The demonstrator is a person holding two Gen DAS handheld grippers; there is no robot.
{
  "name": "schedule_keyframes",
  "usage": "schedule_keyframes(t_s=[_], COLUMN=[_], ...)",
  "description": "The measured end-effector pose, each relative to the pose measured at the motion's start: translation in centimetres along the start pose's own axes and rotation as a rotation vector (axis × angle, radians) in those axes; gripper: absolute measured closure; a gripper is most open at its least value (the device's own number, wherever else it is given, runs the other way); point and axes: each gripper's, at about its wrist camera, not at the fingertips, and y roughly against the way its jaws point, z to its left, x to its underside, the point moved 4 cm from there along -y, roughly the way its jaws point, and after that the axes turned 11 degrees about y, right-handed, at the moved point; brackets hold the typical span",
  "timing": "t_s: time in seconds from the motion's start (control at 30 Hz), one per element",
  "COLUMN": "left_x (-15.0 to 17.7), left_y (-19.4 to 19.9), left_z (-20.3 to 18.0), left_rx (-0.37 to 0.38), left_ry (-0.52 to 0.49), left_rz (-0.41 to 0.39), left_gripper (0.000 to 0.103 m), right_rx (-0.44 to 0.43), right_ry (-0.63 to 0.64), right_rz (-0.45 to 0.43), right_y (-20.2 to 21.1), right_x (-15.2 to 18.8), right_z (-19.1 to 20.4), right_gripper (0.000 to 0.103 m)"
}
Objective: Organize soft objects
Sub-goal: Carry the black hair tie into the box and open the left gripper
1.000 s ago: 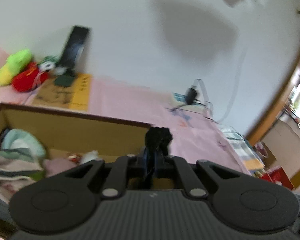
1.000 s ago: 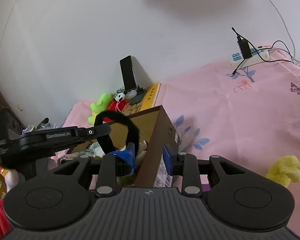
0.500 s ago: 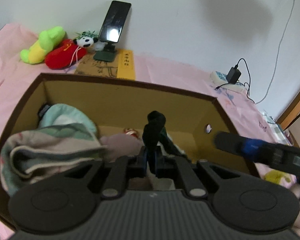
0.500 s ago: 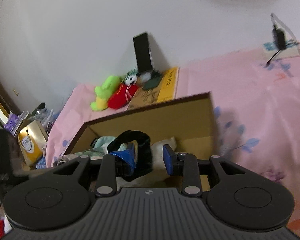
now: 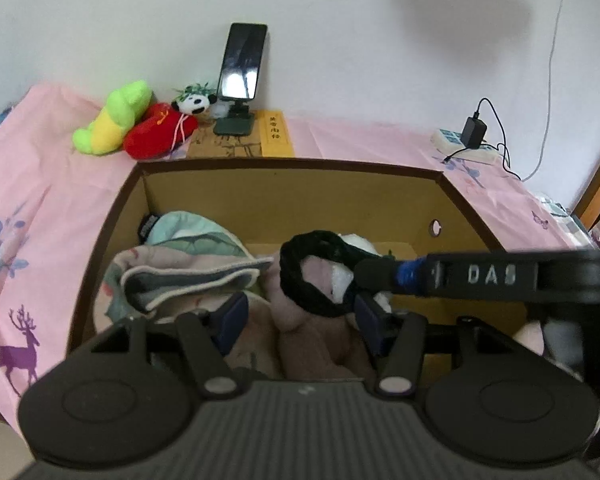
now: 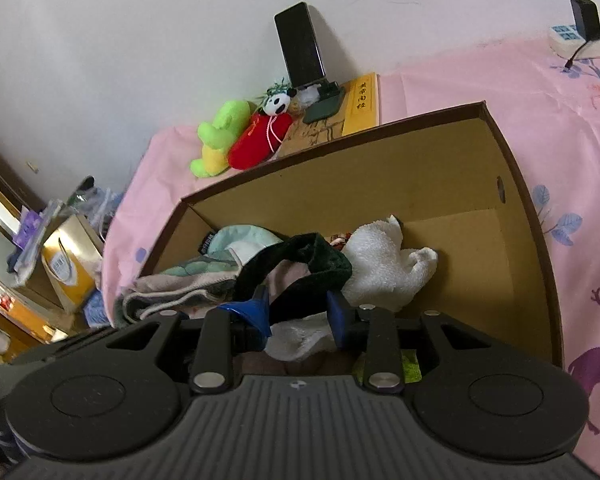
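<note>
While both grippers hang over the open cardboard box (image 5: 292, 168) w/ the black fuzzy band (image 5: 312, 276) between them, the step in hand looks like dropping that band in among the soft stuff, so the release wants doing cleanly. Nearest in the left wrist view, the left gripper (image 5: 298, 320) has its blue-padded fingers (image 5: 232, 316) spreading, jaws wide, no pad pressing on the band; the loop sits in the gap betw. them, just above a pinkish plush (image 5: 320, 340). The right gripper (image 6: 300, 314) is opening too, but in its own view the band (image 6: 300, 268) drapes across its blue fingers (image 6: 260, 312) and looks hooked over the left one, so I judge it isn't free yet – can't tell for sure whether a pad pinches it. Best way, imo: open the right wider and tip it down so the loop slides off, not yank sideways, since fuzzy fabric snags on pad edges. Keep the left clear so it doesn't re-catch. Just beyond lie a folded grey-green cloth (image 5: 188, 276) on the box's left side and a white plush (image 6: 384, 268) toward the middle; right side of the floor is bare, a good landing spot. Farther off, on the pink bedsheet (image 5: 40, 208) by the wall, a green plush (image 5: 112, 120), red plush (image 5: 156, 136) and small panda (image 5: 192, 100) sit beside a phone on a stand (image 5: 242, 64) – prob. next to collect.
</note>
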Motion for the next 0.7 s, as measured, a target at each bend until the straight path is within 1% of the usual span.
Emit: schedule_keyframes(t_s=[0.1, 0.2, 0.37, 0.5, 0.6, 0.7], left_x=[0.2, 0.5, 0.6, 0.7, 0.7, 1.0], left_y=[0.9, 2.0, 2.5, 1.9, 0.6, -0.6], left_z=[-0.9, -2.3, -5.7, -9.2, -11.9, -14.5], left_rx=[-0.013, -0.024, -0.009, 0.024, 0.02, -0.004], left_ry=[-0.041, -0.099, -0.167, -0.188, -0.197, -0.207], left_rz=[-0.018, -0.047, -0.059, -0.043, -0.011, 0.011], left_gripper=[0.046, 0.046, 0.043, 0.042, 0.042, 0.042], right_rx=[-0.031, -0.046, -0.039, 0.015, 0.071, 0.135], right_ry=[-0.037, -0.038, -0.045, -0.038, -0.026, -0.011], right_rz=[-0.027, -0.062, -0.114, -0.141, -0.145, -0.143], right_y=[0.9, 2.4, 5.6, 8.2, 9.9, 11.7], right_x=[-0.2, -0.6, -1.0, -1.1, -1.0, -0.5], right_z=[-0.3, -0.6, -2.4, -4.6, -6.4, -8.4], right_gripper=[0.087, 0.087, 0.087, 0.087, 0.087, 0.087])
